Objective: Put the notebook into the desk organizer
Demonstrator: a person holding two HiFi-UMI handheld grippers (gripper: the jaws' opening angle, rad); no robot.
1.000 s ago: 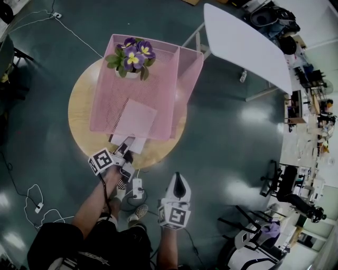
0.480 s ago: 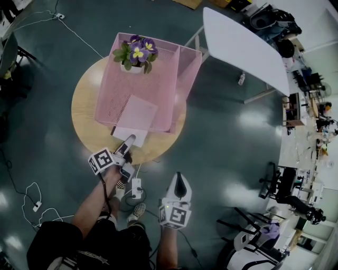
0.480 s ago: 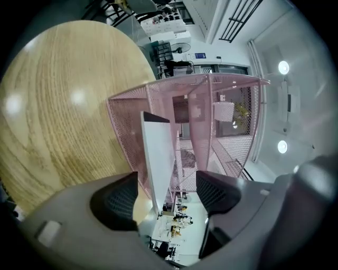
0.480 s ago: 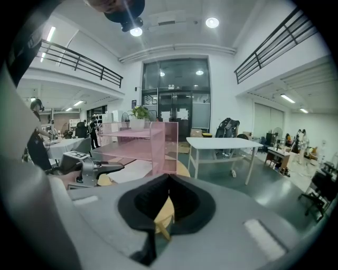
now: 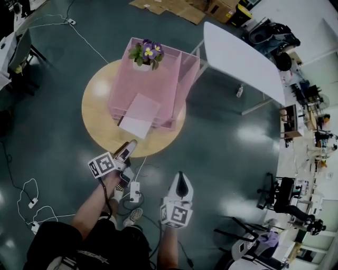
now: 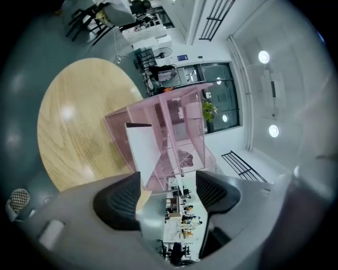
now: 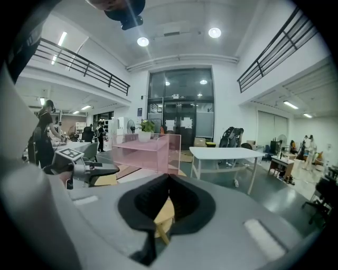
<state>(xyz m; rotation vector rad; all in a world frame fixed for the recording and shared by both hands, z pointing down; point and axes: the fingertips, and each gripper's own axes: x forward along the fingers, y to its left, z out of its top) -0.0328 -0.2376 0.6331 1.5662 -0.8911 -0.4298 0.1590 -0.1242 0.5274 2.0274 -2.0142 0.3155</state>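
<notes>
The pale notebook (image 5: 135, 126) lies flat in the lower shelf of the pink mesh desk organizer (image 5: 158, 74), its white near end sticking out over the round wooden table (image 5: 97, 113). In the left gripper view the notebook (image 6: 143, 150) shows as a white panel inside the organizer (image 6: 182, 118). My left gripper (image 5: 128, 148) hangs off the table's near edge, open, nothing between its pads (image 6: 168, 184). My right gripper (image 5: 179, 182) is lower, over the floor, jaws shut and empty (image 7: 168, 182).
A potted purple flower (image 5: 148, 52) stands on the organizer's top. A long white table (image 5: 243, 47) is at the right. Cables and a power strip (image 5: 134, 191) lie on the floor by my feet. Cardboard (image 5: 169, 6) lies beyond the round table.
My left gripper has let go of the notebook and drawn back off the table edge. The notebook stays in the organizer. The table looks farther away. The right gripper has hardly moved.
</notes>
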